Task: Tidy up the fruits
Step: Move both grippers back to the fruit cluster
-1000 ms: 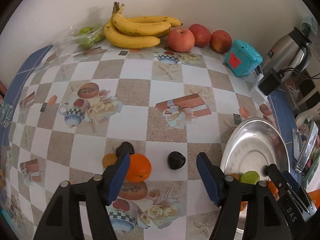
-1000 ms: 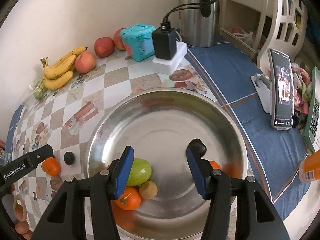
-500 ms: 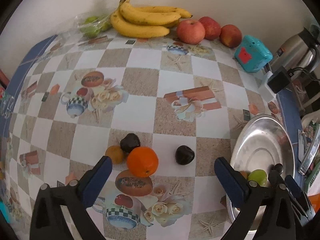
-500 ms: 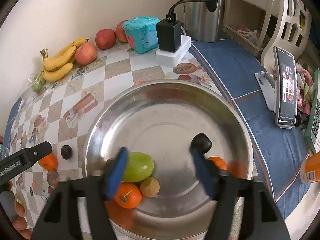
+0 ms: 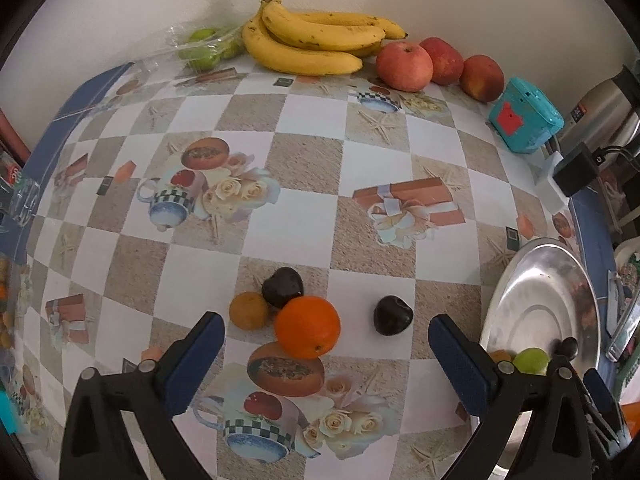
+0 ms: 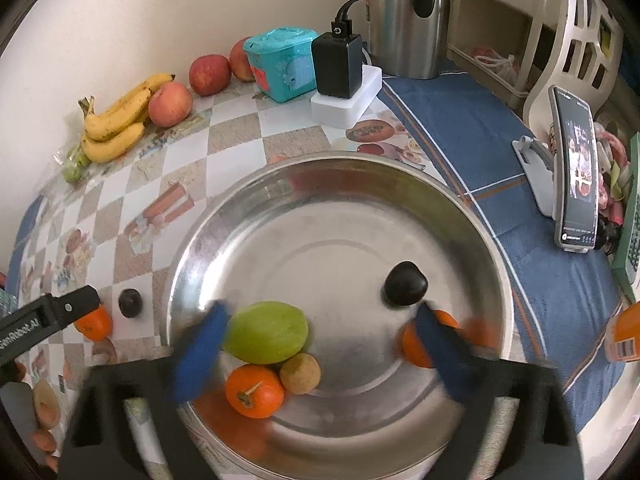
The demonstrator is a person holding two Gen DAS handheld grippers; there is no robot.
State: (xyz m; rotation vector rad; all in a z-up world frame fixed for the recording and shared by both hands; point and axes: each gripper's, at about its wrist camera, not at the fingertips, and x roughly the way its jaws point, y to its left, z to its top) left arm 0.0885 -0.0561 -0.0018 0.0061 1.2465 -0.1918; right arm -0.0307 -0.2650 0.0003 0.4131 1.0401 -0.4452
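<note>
The task appears partly done. The metal bowl (image 6: 340, 168) already holds a green fruit (image 6: 266, 332), two oranges (image 6: 254, 390), a small tan fruit (image 6: 300, 373) and a dark plum (image 6: 405, 289). Four fruits are left on the table (image 5: 304, 152) beside the bowl's left rim: an orange (image 5: 307, 327), two dark plums (image 5: 393, 315) and a small brown fruit (image 5: 249, 311). Bananas (image 5: 316, 40), apples (image 5: 404, 66) and bagged green fruit (image 5: 204, 46) lie along the far edge against the wall; whether they belong to the task cannot be told. The left gripper (image 5: 326, 360) hangs over the loose fruits, jaws wide apart and empty. The right gripper (image 6: 316, 356) is over the bowl, jaws apart, blurred, holding nothing. The middle of the table offers open room; the right edge is crowded by a kettle (image 6: 404, 16), charger (image 6: 338, 66), teal box (image 6: 280, 62) and phone stand (image 6: 576, 176).
</note>
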